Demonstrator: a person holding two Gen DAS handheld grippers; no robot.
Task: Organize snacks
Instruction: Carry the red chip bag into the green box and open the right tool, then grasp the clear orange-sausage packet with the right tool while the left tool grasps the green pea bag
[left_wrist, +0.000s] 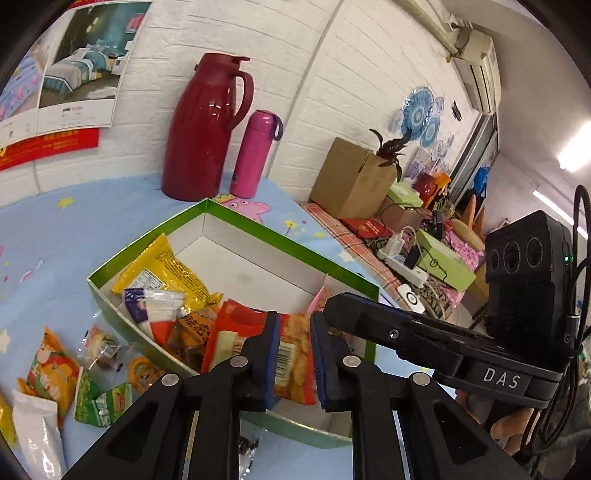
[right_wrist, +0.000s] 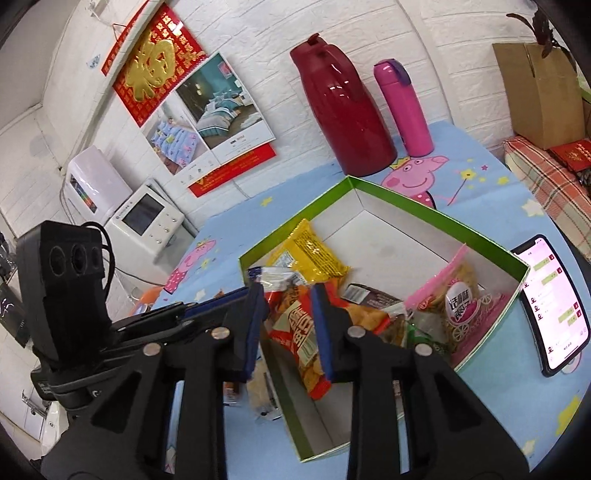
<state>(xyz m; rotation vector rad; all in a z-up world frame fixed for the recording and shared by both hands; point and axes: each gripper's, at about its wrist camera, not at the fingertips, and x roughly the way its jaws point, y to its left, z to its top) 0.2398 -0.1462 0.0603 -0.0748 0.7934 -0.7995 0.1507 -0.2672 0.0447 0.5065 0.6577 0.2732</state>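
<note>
A: Nearest the lens in the left wrist view, what is the left gripper (left_wrist: 293, 354) doing?

B: Its blue-padded fingers (left_wrist: 271, 354) stand apart, and the red-and-orange crinkly snack packet (left_wrist: 291, 363) shows in the gap at bottom centre. I cannot tell whether the pads touch it.

A: And the right gripper (right_wrist: 288, 328)?

B: Much the same in its own view: jaws parted, with that red-and-orange packet (right_wrist: 301, 343) between them, low in the middle of the frame. Contact is unclear there too.

A: Where does the packet sit?

B: Over the near wall of the green-rimmed, white-lined cardboard box (left_wrist: 280, 236), which fills the centre of both views.

A: What else is in the box?

B: A yellow foil bag (left_wrist: 166, 273) at its left side, a small blue, white and red wrapper (left_wrist: 155, 310) just below that, and a pink-topped clear pouch (right_wrist: 454, 299) at the right in the right wrist view.

A: And outside it?

B: At lower left in the left view, loose on the light blue cartoon tablecloth (left_wrist: 74, 221): an orange packet (left_wrist: 51, 365), a green packet (left_wrist: 103, 402) and a white tube (left_wrist: 37, 432). A lit smartphone (right_wrist: 546, 302) lies just beside the box's right wall.

A: Farther back?

B: A dark red plastic thermos jug (left_wrist: 203, 129) and a pink bottle (left_wrist: 255, 155) stand side by side near the white brick wall (left_wrist: 280, 48), upper centre.
</note>
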